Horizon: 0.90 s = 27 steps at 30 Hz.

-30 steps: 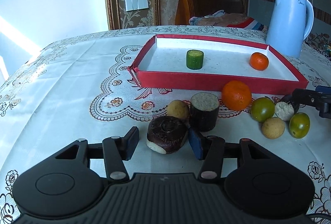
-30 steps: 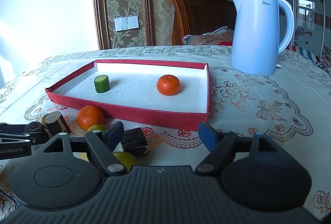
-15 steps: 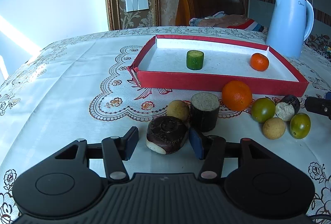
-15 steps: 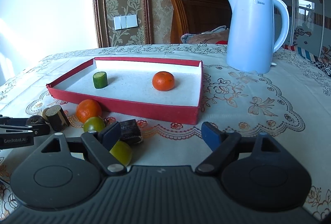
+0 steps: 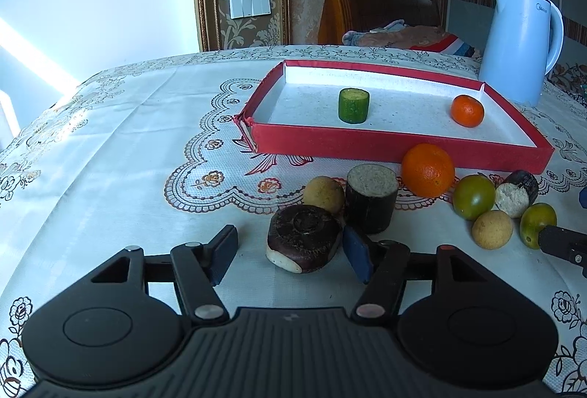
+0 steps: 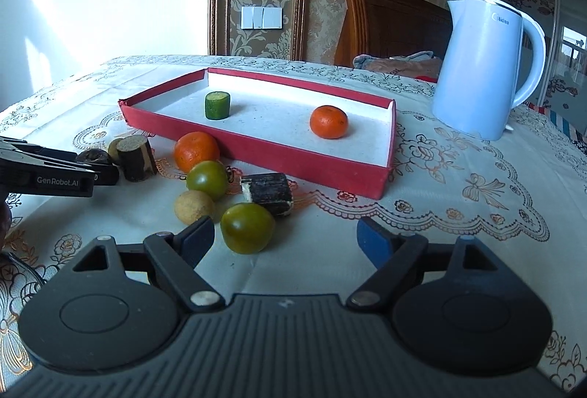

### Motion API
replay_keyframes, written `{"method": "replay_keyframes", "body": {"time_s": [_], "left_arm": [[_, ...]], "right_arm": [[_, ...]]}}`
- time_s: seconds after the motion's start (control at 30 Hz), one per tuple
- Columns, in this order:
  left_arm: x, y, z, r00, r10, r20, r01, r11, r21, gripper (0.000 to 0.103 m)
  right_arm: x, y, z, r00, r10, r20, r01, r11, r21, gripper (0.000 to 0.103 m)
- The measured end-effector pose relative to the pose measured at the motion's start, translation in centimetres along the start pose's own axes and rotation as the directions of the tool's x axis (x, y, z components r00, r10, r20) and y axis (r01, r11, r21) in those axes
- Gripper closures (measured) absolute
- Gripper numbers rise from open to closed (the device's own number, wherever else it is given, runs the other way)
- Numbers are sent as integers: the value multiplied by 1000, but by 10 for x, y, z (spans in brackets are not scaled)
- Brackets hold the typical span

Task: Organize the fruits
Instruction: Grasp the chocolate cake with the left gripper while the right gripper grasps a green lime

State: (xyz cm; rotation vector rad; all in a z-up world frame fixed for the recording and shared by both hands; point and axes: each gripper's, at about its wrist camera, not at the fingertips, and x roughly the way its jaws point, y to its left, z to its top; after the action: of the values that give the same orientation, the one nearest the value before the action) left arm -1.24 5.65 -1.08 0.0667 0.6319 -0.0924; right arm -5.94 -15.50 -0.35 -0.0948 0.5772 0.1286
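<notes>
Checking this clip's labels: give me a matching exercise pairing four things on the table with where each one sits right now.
Things:
1. green cucumber chunk
2. dark brown flat round water chestnut
3. pale blue electric kettle
4. large orange

Places:
A. on the tablecloth against the outside of the red tray's near wall
B. standing inside the red tray
C. between the open fingers of the left gripper
D. on the tablecloth beyond the tray's far right corner

Pairs: 1-B, 2-C, 3-D, 4-A
</notes>
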Motion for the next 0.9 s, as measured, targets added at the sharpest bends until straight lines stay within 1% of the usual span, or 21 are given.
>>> {"method": "replay_keyframes", "body": {"time_s": [0.1, 0.17, 0.37, 0.43, 0.53, 0.73, 0.77, 0.9], "left_arm": [[0, 0, 0, 1000, 0, 0, 0, 1000, 0, 40], [0, 0, 0, 1000, 0, 0, 0, 1000, 0, 40], [0, 0, 0, 1000, -1, 1, 1, 1000, -2, 40], [-1, 1, 0, 1000, -5, 3, 5, 1000, -7, 41], [-1, 2, 0, 1000, -7, 6, 8, 1000, -9, 41], [-2, 1, -1, 1000, -27, 16, 27, 1000, -6, 53], [-3, 1, -1, 999, -31, 19, 31, 1000, -3, 60], [-4, -1, -1, 999, -30, 23, 30, 1000, 2, 61]], "right_arm": [[5, 2, 3, 1000, 0, -7, 0, 1000, -6, 20], [10, 4, 5, 1000, -2, -23, 2, 1000, -12, 23], [17, 8, 7, 999, 19, -41, -20, 1000, -19, 35], [19, 8, 7, 998, 30, -53, -31, 999, -15, 43], [22, 6, 7, 997, 47, -68, -48, 999, -1, 49], [24, 5, 6, 995, 65, -73, -65, 998, 2, 60], [24, 6, 6, 995, 67, -74, -67, 998, -2, 61], [23, 8, 5, 995, 74, -73, -76, 997, -15, 66]]}}
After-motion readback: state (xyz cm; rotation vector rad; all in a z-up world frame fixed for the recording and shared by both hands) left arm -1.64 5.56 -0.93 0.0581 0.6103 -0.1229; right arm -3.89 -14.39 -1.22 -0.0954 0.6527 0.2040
